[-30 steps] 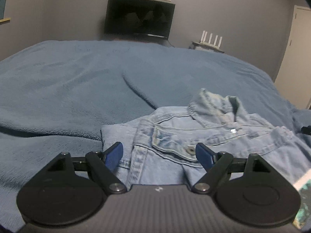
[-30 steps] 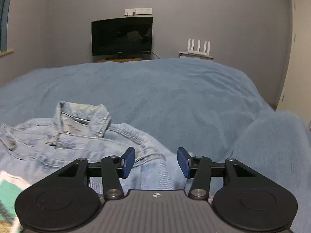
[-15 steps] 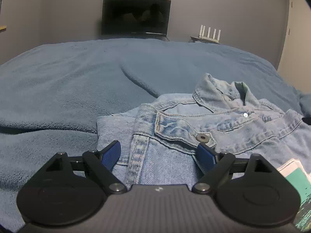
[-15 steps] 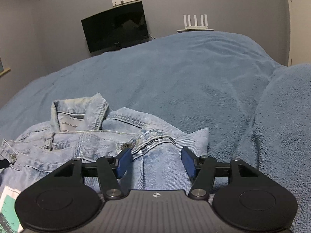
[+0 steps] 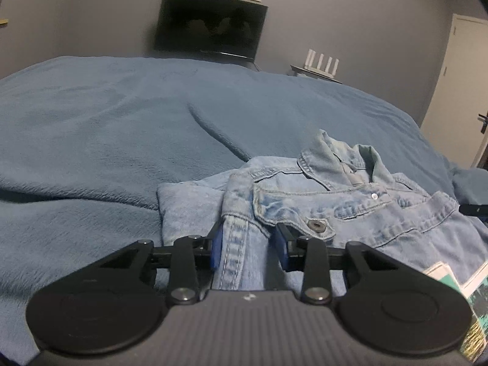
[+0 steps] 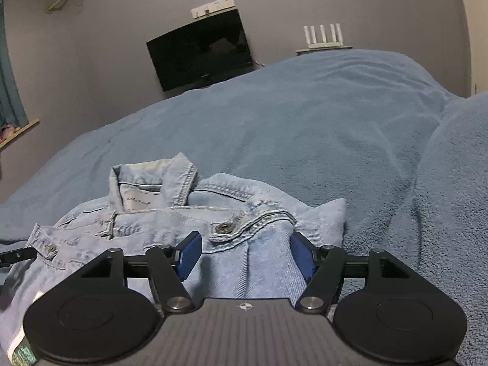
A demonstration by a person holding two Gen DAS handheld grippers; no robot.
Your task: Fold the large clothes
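A light blue denim jacket [image 5: 332,201] lies front up on the blue blanket, collar pointing away, sleeves folded under. It also shows in the right wrist view [image 6: 189,225]. My left gripper [image 5: 248,248] has closed in on the jacket's left side seam, and a fold of denim stands between its blue pads. My right gripper [image 6: 245,253] is open over the jacket's right side, just below the chest pocket button [image 6: 222,228].
The blue blanket [image 5: 106,140] covers the whole bed. A dark TV [image 5: 210,27] and a white router [image 5: 321,61] stand by the far wall. A door [image 5: 457,91] is at the right. A white and green printed item [image 5: 454,280] lies on the jacket's lower part.
My left gripper's jaws have narrowed onto the jacket's left seam. My right gripper has opened wider and moved forward over the jacket's right side.
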